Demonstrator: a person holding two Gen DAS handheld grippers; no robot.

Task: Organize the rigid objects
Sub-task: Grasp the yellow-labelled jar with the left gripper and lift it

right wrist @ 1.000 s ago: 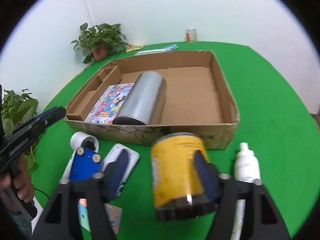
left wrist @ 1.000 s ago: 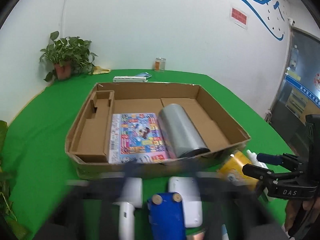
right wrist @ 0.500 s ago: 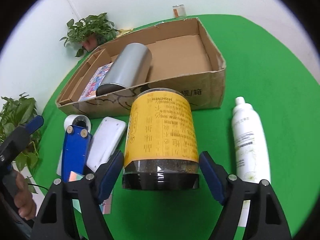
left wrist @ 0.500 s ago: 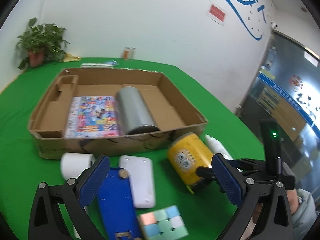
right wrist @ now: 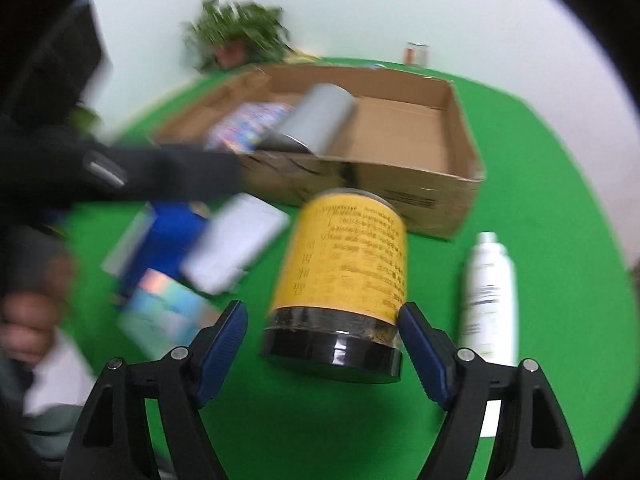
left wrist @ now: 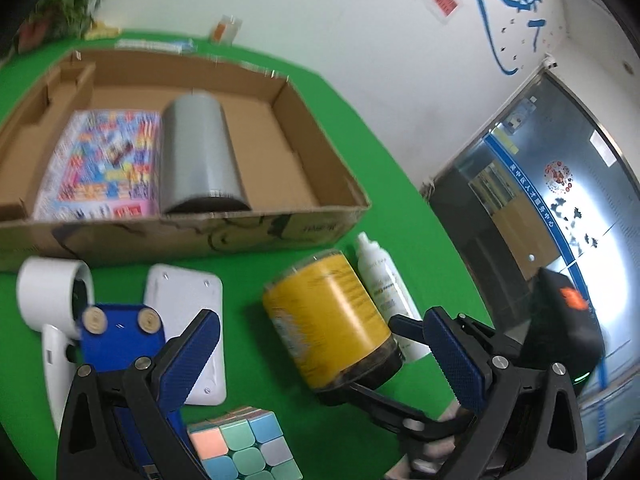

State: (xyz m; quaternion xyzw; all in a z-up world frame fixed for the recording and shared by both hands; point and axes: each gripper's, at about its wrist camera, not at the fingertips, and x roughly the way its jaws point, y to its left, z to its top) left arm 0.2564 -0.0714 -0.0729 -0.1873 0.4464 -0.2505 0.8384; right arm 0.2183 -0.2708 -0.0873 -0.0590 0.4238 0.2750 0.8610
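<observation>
Yellow canister [right wrist: 344, 252] with a dark lid end, lying on its side on the green counter [left wrist: 400, 184], just in front of the near wall of the cardboard box [left wrist: 312, 232] and outside it. Its dark end points toward my right claw [right wrist: 322, 308], whose two blue pads stand apart, one on each side of that end. A strip of green shows between the left pad and the canister. The right pad is at the canister's edge, and I cannot tell whether it touches.

My left claw [left wrist: 320, 314] is also spread wide and grips nothing. It hangs above the counter, with the canister seen between its fingers farther off.

A white spray bottle [left wrist: 384, 284] lies just beside the canister on its far side, running roughly parallel to it. On the other side lie a flat white case [left wrist: 184, 300], a blue block [left wrist: 120, 344] overlapping its edge, a puzzle cube [left wrist: 244, 452] nearest the left camera, and a white roll-shaped device [left wrist: 48, 296] by the box's wall.

Inside the box, a grey cylinder [left wrist: 196, 148] lies on its side, touching a flat, brightly printed pack [left wrist: 100, 164]. The compartment to the cylinder's right shows bare cardboard. The right view is blurred, and in it a hand [right wrist: 28, 320] shows at the left edge.
</observation>
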